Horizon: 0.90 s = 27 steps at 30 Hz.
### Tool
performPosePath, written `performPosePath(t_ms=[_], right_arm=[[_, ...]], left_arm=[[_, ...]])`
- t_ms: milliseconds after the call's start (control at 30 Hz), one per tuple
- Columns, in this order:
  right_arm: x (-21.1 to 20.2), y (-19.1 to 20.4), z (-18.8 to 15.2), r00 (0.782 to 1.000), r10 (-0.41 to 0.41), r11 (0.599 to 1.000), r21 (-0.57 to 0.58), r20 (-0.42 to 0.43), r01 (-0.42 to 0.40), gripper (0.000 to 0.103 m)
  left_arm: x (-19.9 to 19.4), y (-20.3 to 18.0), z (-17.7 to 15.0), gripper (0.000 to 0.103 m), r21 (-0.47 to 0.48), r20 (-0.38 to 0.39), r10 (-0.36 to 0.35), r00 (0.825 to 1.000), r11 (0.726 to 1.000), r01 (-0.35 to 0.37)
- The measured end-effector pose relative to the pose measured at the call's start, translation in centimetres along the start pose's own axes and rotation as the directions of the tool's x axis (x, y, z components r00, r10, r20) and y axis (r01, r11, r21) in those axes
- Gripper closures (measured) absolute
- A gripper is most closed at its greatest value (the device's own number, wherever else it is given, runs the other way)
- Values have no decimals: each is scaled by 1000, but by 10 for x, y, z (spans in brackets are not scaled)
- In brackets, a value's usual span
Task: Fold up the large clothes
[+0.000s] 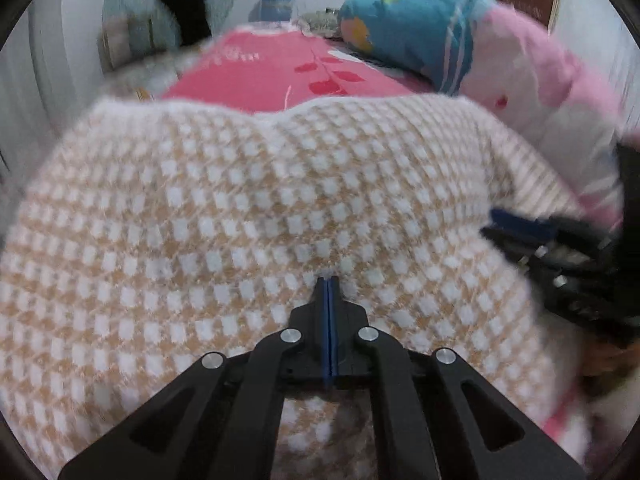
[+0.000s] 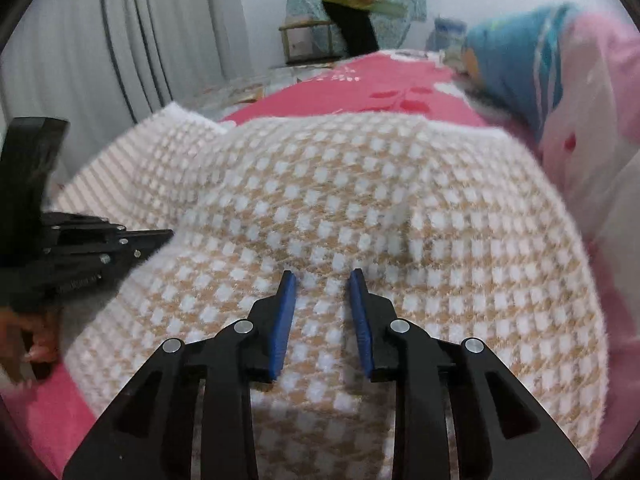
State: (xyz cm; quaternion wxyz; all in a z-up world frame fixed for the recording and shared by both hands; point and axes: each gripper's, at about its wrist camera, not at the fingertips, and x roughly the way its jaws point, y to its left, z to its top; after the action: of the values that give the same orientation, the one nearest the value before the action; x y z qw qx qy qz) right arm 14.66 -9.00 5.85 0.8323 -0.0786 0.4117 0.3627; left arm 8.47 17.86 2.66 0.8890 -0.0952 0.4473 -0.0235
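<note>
Checked sweater spread on the pink bed, both grippers over its near edge

The sweater (image 2: 340,208) lies straight ahead of and beneath the right gripper (image 2: 322,280), whose jaws stand apart, nothing pinched. The left gripper (image 1: 328,280), jaws together and seemingly empty, sits over the sweater too; neither hand looks nearer.

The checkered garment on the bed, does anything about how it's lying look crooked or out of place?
One thing: at the far left of the checkered garment, a corner with a striped underside pokes out past the folded edge, so the fold looks uneven there. No damage or spill shows. The pink bedsheet looks ordinary.
</note>
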Motion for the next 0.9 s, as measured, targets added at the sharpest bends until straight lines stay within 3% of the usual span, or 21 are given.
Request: performPosePath(t_ms=[33, 100, 167, 233, 267, 300, 333, 433, 533, 567, 667, 700, 767, 800, 833, 900], right_arm=[[-4, 1, 4, 1000, 0, 1000, 18, -18, 0, 78], [-20, 14, 20, 999, -37, 998, 57, -7, 37, 80], [-33, 26, 33, 996, 55, 997, 51, 69, -58, 80], [-40, 49, 35, 976, 186, 982, -5, 109, -187, 81], [-33, 61, 34, 978, 193, 981, -45, 79, -190, 80], [-6, 70, 22, 993, 122, 988, -93, -2, -121, 81], [22, 71, 7, 996, 84, 990, -112, -29, -86, 80], [26, 67, 7, 992, 122, 991, -48, -21, -123, 80], [20, 70, 30, 991, 115, 993, -26, -74, -117, 81], [8, 73, 41, 991, 120, 993, -1, -65, -120, 82], [-5, 59, 71, 995, 91, 996, -16, 45, -91, 79], [0, 57, 79, 996, 83, 996, -19, 41, -82, 79], [32, 51, 83, 998, 60, 998, -10, -6, -60, 78], [56, 40, 79, 997, 62, 998, -6, -54, -62, 78], [70, 30, 65, 995, 94, 995, -30, -36, -95, 78], [72, 18, 46, 991, 130, 991, -17, -14, -130, 78]], left_arm=[[-7, 6, 4, 100, -42, -8, -30, 1000, 999, 30], [-35, 13, 10, 101, -106, 54, -72, 996, 991, 77], [-55, -2, 10, 101, -80, 139, -145, 979, 984, 157], [-44, -18, 3, 100, -49, 78, -190, 979, 980, 194], [-30, -20, -4, 100, -41, 12, -153, 988, 987, 154], [-13, -21, -13, 100, -20, -20, -109, 994, 994, 109], [4, -19, -24, 100, 15, -15, -67, 998, 998, 67], [8, -23, -27, 100, 47, 19, -32, 999, 998, 31], [-4, -25, -18, 100, 12, -22, -102, 995, 995, 102], [-16, -22, -11, 100, -37, -16, -137, 990, 990, 136], [-54, -10, 6, 100, -37, 122, -32, 992, 999, 37], [-56, -5, 9, 100, -35, 138, -19, 990, 999, 24], [-42, 8, 19, 100, -61, 115, 0, 993, 998, 7], [-23, 14, 19, 100, -64, 68, 47, 997, 997, -43], [-4, 16, 18, 100, -40, 36, 70, 997, 997, -68], [25, 24, 4, 100, -2, 46, 61, 997, 998, -61]])
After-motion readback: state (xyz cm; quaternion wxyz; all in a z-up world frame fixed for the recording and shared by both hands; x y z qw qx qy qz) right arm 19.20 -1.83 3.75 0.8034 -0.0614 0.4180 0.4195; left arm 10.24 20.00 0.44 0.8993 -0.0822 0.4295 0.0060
